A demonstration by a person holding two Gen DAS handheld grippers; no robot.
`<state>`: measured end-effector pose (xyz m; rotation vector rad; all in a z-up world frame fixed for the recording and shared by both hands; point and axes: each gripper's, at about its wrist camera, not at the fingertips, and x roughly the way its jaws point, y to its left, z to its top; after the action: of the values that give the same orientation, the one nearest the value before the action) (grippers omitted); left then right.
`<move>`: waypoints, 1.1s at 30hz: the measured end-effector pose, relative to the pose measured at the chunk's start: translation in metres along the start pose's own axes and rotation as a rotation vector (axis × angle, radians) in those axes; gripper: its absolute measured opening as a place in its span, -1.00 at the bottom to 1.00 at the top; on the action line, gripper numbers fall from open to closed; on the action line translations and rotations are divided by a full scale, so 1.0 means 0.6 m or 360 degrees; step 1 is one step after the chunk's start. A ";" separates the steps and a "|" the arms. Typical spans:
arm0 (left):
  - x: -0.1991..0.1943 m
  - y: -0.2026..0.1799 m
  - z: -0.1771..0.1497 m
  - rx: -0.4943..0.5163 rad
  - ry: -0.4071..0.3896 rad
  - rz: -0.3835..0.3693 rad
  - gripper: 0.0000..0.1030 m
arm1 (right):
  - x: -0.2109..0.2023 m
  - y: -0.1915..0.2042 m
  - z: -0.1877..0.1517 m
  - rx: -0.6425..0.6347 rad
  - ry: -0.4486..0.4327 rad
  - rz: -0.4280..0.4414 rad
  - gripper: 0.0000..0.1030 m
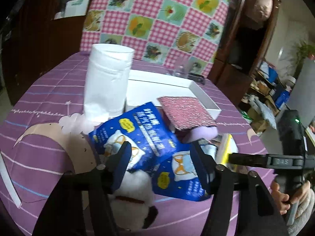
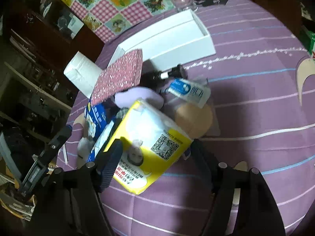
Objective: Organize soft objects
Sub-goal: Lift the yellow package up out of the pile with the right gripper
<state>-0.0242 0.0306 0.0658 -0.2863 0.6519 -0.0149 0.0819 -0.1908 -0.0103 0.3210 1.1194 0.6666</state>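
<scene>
Where the left wrist view looks down over the purple striped bedspread, the left tongs stand apart, their blue pads on either side of two blue packets without clearly pressing them. A white plush toy lies under the near packet. Behind stand a tall white paper roll, a shallow white box and a red speckled pouch tilted over a lilac cushion. At the right a hand holds the other tool, its finger reaching a yellow tissue pack.

In the right wrist view, the right tongs are spread wide around the yellow tissue pack; the left pad touches its near face, while the right finger sits at its corner, and a firm clamp cannot be told. The pack lies tilted on the pile, over the blue packets and beside a peach round sponge. Further back lie the red speckled pouch and the white box.
</scene>
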 end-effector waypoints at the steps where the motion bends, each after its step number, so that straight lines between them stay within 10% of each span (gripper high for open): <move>1: 0.001 -0.008 -0.002 0.0033 0.0009 -0.0014 0.22 | 0.006 -0.001 -0.002 0.0014 0.0023 0.0023 0.40; 5: 0.010 -0.038 -0.013 0.0181 0.0063 -0.0041 0.23 | 0.018 -0.006 -0.004 0.0067 0.0079 0.0099 0.39; 15: 0.019 -0.067 -0.035 0.0353 0.0134 -0.0019 0.23 | -0.012 -0.022 0.004 0.0142 -0.0064 0.0177 -0.44; 24: 0.032 -0.089 -0.059 0.0512 0.0175 0.0091 0.23 | -0.023 -0.014 0.008 0.0123 -0.0120 0.0230 -0.53; 33: 0.033 -0.043 -0.040 0.0336 0.0141 0.0202 0.22 | -0.035 -0.019 0.007 0.0133 -0.0166 0.0230 -0.56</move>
<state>-0.0209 -0.0022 0.0429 -0.0401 0.7492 0.0254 0.0839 -0.2125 0.0002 0.5067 1.0326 0.7232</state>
